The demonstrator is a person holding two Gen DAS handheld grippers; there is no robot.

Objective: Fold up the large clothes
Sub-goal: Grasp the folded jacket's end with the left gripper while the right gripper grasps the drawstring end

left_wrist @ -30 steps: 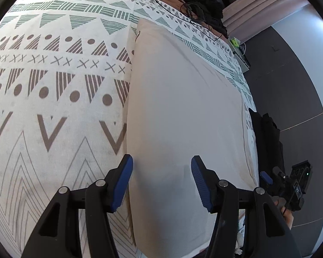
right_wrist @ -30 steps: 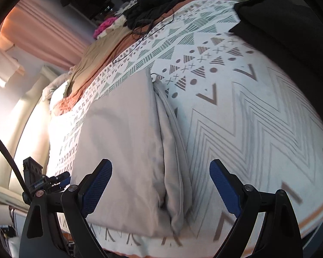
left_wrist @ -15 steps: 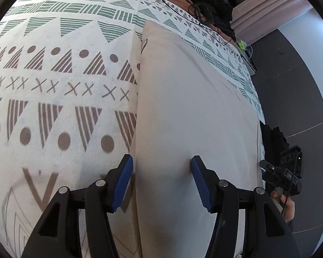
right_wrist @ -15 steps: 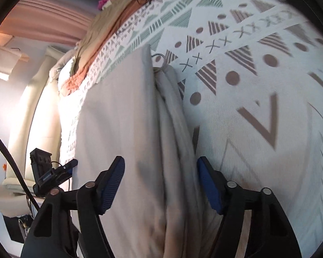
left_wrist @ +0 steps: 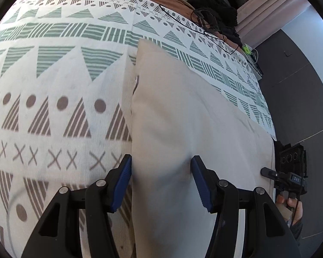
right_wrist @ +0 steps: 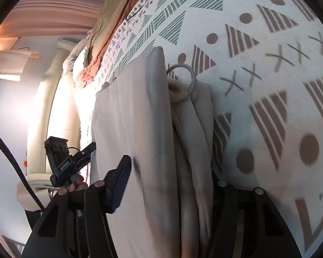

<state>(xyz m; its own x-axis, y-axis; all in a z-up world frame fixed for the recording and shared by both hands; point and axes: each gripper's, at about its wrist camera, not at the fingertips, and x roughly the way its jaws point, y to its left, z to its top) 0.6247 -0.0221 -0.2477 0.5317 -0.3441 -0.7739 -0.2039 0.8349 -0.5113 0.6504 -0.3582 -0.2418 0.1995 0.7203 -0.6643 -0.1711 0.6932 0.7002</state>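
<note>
A large beige fabric piece, folded into a long flat rectangle point(left_wrist: 189, 129), lies on the patterned bedspread, running from about 6 o'clock at the near edge up toward 12 o'clock in the left wrist view. Its top face is smooth, with faint creases. In the right wrist view its 3 o'clock side shows several stacked, loosely bunched layers point(right_wrist: 191, 142), and a pale grey ring point(right_wrist: 182, 82) sits at the far end of those folds, toward 12 o'clock.
</note>
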